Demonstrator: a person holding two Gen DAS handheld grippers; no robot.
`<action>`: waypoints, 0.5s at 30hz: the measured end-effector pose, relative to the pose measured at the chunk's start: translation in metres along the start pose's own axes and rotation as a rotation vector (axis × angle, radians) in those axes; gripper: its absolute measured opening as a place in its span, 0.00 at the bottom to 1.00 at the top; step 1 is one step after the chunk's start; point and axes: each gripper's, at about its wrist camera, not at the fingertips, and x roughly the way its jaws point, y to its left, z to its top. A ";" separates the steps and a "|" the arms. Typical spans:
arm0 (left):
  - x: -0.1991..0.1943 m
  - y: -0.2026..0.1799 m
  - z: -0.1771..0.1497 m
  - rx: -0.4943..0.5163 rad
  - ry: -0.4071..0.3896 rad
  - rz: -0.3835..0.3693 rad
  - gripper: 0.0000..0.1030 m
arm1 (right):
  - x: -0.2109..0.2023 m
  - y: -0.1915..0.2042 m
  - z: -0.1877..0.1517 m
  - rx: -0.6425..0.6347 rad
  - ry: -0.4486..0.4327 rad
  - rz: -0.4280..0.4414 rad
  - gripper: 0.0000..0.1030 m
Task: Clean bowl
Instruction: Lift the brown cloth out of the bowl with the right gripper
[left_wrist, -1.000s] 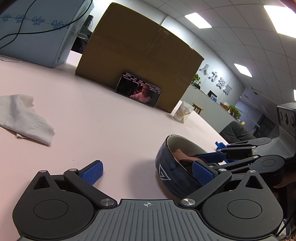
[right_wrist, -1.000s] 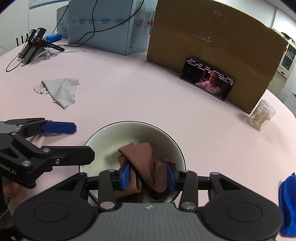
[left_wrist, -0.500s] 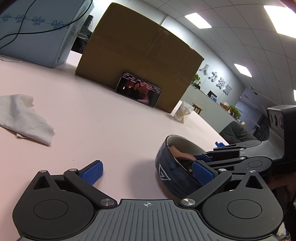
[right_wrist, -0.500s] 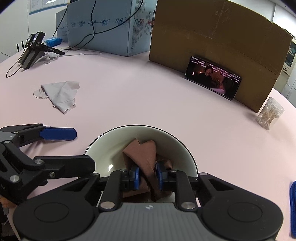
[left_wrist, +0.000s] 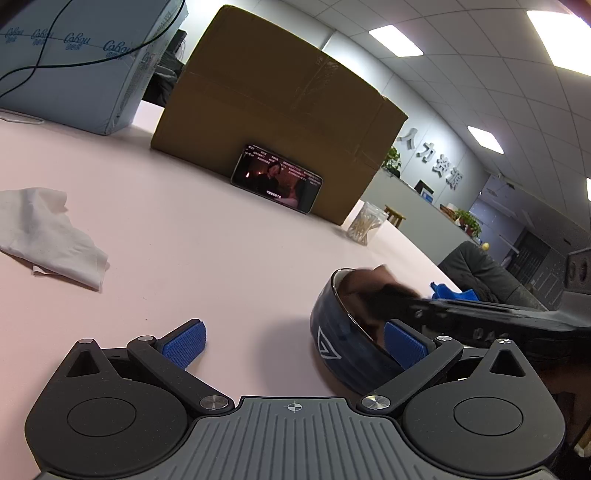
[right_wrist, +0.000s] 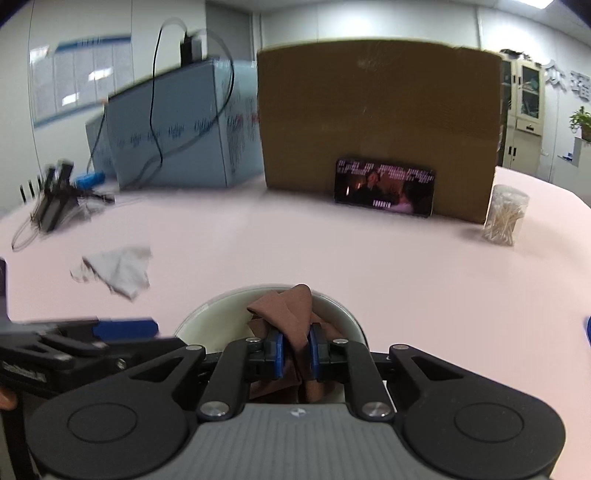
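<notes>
A dark blue bowl (left_wrist: 340, 332) with a cream inside (right_wrist: 214, 325) sits on the pink table. A brown cloth (right_wrist: 291, 306) lies bunched in it and pokes above the rim (left_wrist: 362, 284). My right gripper (right_wrist: 295, 347) reaches into the bowl, its jaws closing, with both blue pads pressed on a fold of the cloth. From the left wrist camera, the right gripper (left_wrist: 443, 306) is a blurred dark bar coming in from the right. My left gripper (left_wrist: 293, 328) is open with nothing between its fingers; its right finger lies against the bowl's near side.
A crumpled white cloth (left_wrist: 44, 232) lies on the table to the left. Behind stand a cardboard box (right_wrist: 376, 110) with a phone (right_wrist: 384, 188) leaning on it, a jar of cotton swabs (right_wrist: 504, 214), a light blue box (right_wrist: 177, 140) and a cabled device (right_wrist: 55, 195).
The right gripper's pads have closed from wide apart onto the brown cloth, and the gripper has rolled and shifted in the bowl. The left gripper has not moved.
</notes>
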 end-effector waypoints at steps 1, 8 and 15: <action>0.000 0.000 0.000 0.000 0.000 0.000 1.00 | -0.005 -0.004 -0.001 0.033 -0.029 0.011 0.14; 0.000 0.001 0.000 0.000 -0.002 -0.001 1.00 | -0.032 -0.029 -0.013 0.209 -0.173 0.065 0.14; 0.002 0.002 0.002 0.000 -0.002 -0.002 1.00 | -0.061 -0.053 -0.038 0.306 -0.253 0.061 0.15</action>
